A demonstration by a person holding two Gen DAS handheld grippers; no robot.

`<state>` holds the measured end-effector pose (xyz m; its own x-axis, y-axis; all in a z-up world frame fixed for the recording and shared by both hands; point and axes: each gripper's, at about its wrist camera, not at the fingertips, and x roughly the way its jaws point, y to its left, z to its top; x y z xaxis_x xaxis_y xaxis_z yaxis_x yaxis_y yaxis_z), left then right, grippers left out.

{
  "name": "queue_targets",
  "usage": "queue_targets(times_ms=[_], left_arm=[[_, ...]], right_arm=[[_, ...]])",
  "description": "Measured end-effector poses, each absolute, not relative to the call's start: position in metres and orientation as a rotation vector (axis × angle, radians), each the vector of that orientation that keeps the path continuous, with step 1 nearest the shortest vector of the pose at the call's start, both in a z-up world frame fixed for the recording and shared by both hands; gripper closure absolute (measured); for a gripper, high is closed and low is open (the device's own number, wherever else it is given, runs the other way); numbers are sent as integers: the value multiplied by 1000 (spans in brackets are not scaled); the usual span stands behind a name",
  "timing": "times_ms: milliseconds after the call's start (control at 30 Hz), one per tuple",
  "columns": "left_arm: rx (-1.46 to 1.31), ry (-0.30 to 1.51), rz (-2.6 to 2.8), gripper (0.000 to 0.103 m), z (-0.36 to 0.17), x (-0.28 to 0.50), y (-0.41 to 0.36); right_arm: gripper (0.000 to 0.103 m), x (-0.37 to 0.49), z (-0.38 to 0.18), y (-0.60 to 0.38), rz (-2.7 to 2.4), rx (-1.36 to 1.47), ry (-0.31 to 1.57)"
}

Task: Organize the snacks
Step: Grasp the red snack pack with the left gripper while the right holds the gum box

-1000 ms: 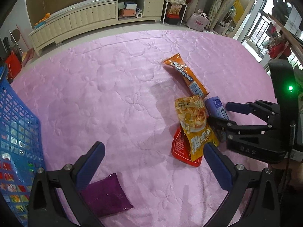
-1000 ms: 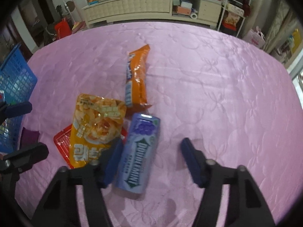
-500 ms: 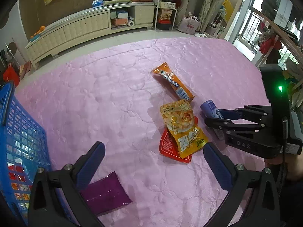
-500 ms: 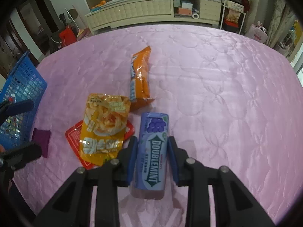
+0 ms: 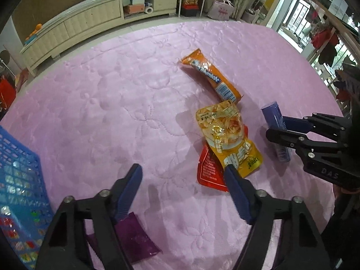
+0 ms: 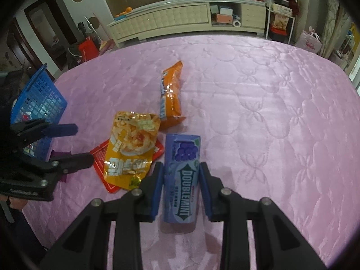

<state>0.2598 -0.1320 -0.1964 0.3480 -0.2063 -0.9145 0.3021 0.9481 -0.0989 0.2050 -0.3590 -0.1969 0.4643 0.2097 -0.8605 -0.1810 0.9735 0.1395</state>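
Observation:
My right gripper (image 6: 181,175) is shut on a purple Doublemint can (image 6: 181,180) and holds it lifted above the pink bedspread; the can also shows in the left wrist view (image 5: 275,126). A yellow snack bag (image 6: 131,148) lies on a red packet (image 6: 101,164) to its left, with a long orange packet (image 6: 171,96) behind. My left gripper (image 5: 183,177) is open and empty, just left of the yellow bag (image 5: 227,137). A purple packet (image 5: 132,236) lies under its left finger.
A blue plastic basket (image 5: 15,186) with snacks in it stands at the left edge of the bed (image 5: 112,94); it also shows in the right wrist view (image 6: 38,103). A long cream cabinet (image 6: 180,20) stands beyond the bed.
My right gripper closed on the Doublemint can and lifted it off the bed. My left gripper narrowed its opening and shifted towards the yellow bag.

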Motion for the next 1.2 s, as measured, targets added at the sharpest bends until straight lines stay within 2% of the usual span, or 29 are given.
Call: queue_targets(times_ms=[67, 267, 667, 800, 1200], left_arm=[[79, 1196, -355, 40, -203, 263, -133], [82, 1204, -407, 67, -213, 266, -142], [50, 1228, -471, 70, -213, 276, -166], [70, 1229, -478, 95, -214, 276, -177], [37, 1140, -438, 102, -187, 255, -174]], right_arm=[[68, 206, -200, -358, 254, 32, 1064], [68, 207, -208, -353, 268, 40, 1074], [68, 206, -209, -356, 292, 82, 1057], [68, 206, -209, -358, 294, 88, 1057], [68, 193, -189, -354, 269, 75, 1041]])
